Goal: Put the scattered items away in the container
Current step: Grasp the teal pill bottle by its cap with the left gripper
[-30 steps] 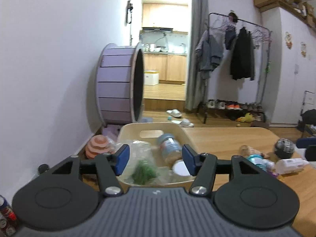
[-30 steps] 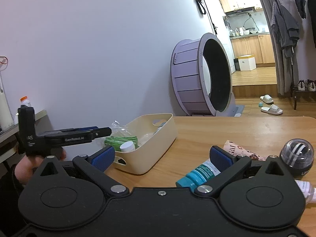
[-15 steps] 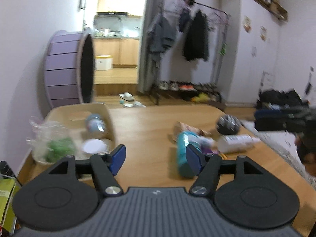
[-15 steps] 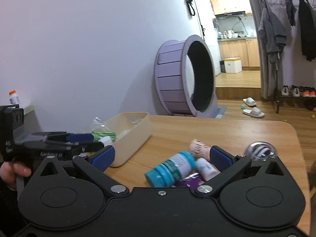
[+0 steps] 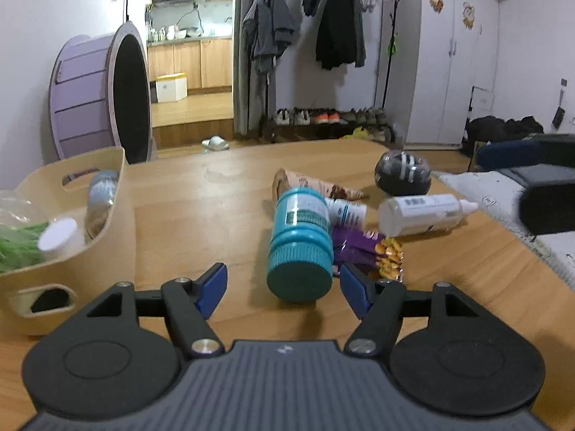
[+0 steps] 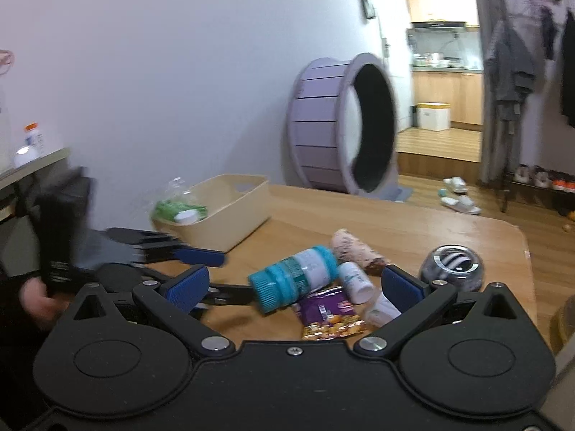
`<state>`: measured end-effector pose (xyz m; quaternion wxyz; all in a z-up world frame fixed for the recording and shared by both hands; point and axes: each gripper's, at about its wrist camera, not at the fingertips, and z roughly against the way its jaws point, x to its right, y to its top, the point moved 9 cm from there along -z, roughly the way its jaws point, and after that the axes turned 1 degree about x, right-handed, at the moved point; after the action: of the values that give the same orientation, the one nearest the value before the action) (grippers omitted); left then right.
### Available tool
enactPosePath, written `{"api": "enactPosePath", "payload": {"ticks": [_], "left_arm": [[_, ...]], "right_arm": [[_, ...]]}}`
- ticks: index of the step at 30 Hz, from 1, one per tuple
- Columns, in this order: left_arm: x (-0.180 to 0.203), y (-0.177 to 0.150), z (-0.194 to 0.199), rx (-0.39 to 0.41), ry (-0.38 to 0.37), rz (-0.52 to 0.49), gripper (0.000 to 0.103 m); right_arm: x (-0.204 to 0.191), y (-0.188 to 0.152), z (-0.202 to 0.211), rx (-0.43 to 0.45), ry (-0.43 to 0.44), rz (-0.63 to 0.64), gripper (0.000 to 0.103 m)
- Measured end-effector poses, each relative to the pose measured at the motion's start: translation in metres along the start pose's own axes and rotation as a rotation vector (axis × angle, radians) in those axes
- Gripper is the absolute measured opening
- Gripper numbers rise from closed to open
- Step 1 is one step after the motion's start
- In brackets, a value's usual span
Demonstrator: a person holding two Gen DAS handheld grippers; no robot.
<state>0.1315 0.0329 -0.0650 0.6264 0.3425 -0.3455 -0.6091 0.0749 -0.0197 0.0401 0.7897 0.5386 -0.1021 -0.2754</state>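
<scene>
Partial completion of the tidying task. The cream container (image 5: 107,237) stands at the left edge of the left wrist view and already holds a bag of green contents (image 5: 16,248), a white-capped bottle (image 5: 59,237) and a grey-labelled jar (image 5: 100,197).

Still loose on the tabletop (image 5: 201,208), in a cluster at the centre and right of that view, are a teal bottle (image 5: 302,240), a small white bottle (image 5: 346,212), a purple snack packet (image 5: 363,251), a patterned pink roll (image 5: 309,185), a white dropper bottle (image 5: 424,213) and a dark gyro ball (image 5: 402,174). By this count, roughly a third of the items are stowed.

The teal bottle lies on its side, its long axis running from the lower centre of the frame towards the upper centre, with the ribbed cap facing the camera and the base pointing away, just beside the snack packet.

The left gripper (image 5: 284,285) has its jaws apart, having just been opening; the cap sits ahead of the gap between them, untouched. It appears to be the next item. The right gripper (image 6: 294,285) hangs above the same cluster, jaws wide and empty.
</scene>
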Motion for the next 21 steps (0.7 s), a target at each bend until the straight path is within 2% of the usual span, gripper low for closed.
{"api": "enactPosePath", "payload": {"ticks": [9,13,17,21], "left_arm": [[0.0,-0.003,-0.012,-0.013,-0.004,0.013,0.068],[0.003,-0.002,-0.014,-0.012,-0.02,0.011,0.067],[0.002,0.0,-0.012,0.005,-0.051,0.032,0.043],[0.0,0.003,-0.003,0.029,-0.045,0.039,0.043]], "right_arm": [[0.002,0.0,0.01,0.066,0.069,-0.001,0.103],[0.001,0.001,0.011,0.055,0.079,0.012,0.103],[0.001,-0.001,0.01,0.037,0.068,0.027,0.103],[0.002,-0.002,0.01,0.031,0.067,0.019,0.103]]}}
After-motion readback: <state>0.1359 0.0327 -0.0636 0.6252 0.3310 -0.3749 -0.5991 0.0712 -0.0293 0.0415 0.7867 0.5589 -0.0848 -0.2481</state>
